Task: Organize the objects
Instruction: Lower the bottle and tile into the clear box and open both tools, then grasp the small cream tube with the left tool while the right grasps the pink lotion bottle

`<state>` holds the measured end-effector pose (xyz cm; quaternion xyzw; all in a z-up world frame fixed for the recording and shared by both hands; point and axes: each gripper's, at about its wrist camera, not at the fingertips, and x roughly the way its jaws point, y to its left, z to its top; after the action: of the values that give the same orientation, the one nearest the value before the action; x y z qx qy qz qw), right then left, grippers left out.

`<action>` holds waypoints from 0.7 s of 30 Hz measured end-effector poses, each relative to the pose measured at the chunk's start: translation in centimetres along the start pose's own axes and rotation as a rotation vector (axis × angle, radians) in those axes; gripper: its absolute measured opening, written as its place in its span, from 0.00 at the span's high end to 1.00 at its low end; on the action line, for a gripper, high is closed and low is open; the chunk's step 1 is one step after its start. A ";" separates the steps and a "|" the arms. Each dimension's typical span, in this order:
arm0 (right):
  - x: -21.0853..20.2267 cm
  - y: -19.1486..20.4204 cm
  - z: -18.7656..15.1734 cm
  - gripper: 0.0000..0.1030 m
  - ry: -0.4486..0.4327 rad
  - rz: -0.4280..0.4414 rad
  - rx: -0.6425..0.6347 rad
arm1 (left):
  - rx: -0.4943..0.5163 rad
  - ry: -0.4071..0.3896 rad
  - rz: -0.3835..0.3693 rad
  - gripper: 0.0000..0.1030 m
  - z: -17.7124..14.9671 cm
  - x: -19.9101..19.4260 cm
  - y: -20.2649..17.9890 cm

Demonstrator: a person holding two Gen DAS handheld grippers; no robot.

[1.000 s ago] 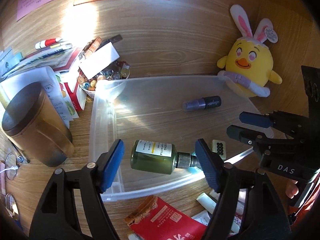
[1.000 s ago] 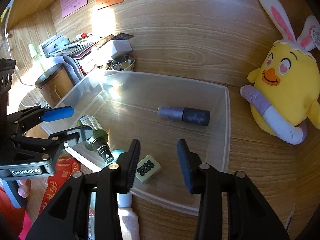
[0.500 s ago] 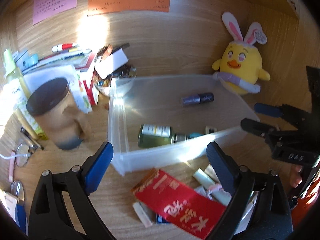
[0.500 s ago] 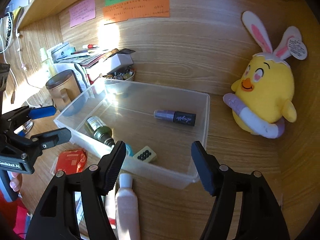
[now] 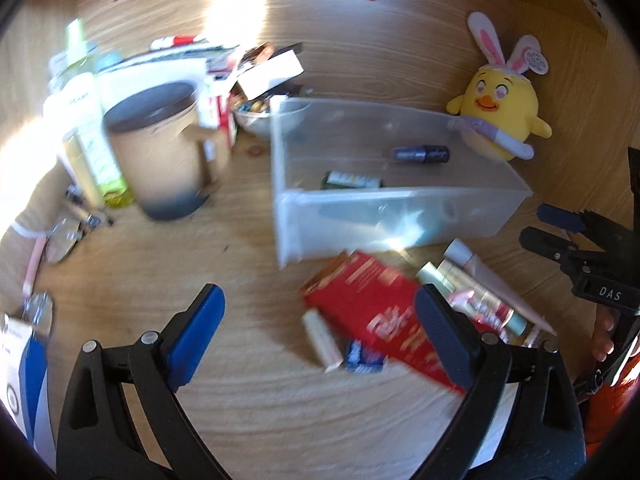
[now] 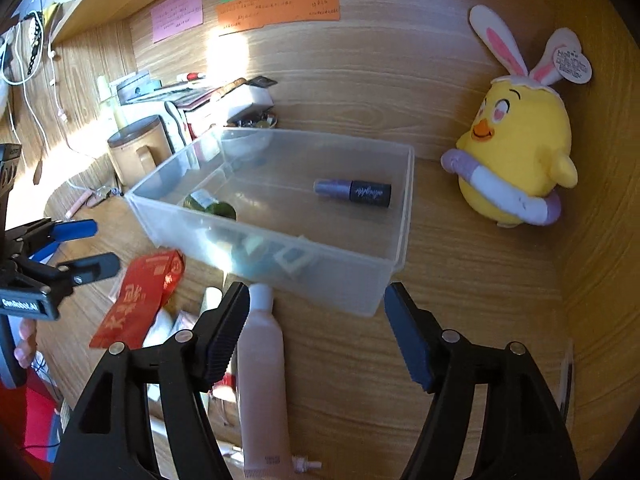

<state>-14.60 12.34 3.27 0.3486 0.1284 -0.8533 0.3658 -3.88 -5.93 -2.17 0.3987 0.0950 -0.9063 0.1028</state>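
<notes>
A clear plastic bin [image 5: 400, 216] [image 6: 344, 284] sits on the wooden desk. Inside lie a green bottle [image 5: 352, 180] [image 6: 210, 204], a purple-and-black tube [image 5: 420, 154] [image 6: 352, 191] and a small tile, seen dimly through the front wall. My left gripper [image 5: 320, 328] is open and empty above the desk, in front of the bin. My right gripper [image 6: 316, 332] is open and empty, near a pink tube [image 6: 262, 380]. A red packet [image 5: 380, 312] [image 6: 136, 300] and several cosmetic tubes [image 5: 480, 296] lie in front of the bin.
A yellow bunny-eared plush [image 5: 500, 120] [image 6: 516, 160] stands right of the bin. A brown lidded mug [image 5: 160, 152] [image 6: 140, 152], a green bottle [image 5: 86, 120], papers and a bowl of small items [image 5: 256, 116] crowd the left. Glasses and a cable lie at far left.
Both grippers have pulled back and away from the bin, empty and open wider. The green bottle stays lying in the bin. The clutter in front of the bin has come into view.
</notes>
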 end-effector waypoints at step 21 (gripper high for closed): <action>5.6 2.0 -1.1 0.42 0.152 0.075 -0.010 | -0.070 0.101 -0.075 0.59 -3.2 2.7 1.6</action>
<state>-15.35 8.48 -1.26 0.4152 0.1468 -0.8095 0.3883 -2.99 -6.90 -6.44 0.4364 0.1466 -0.8843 0.0780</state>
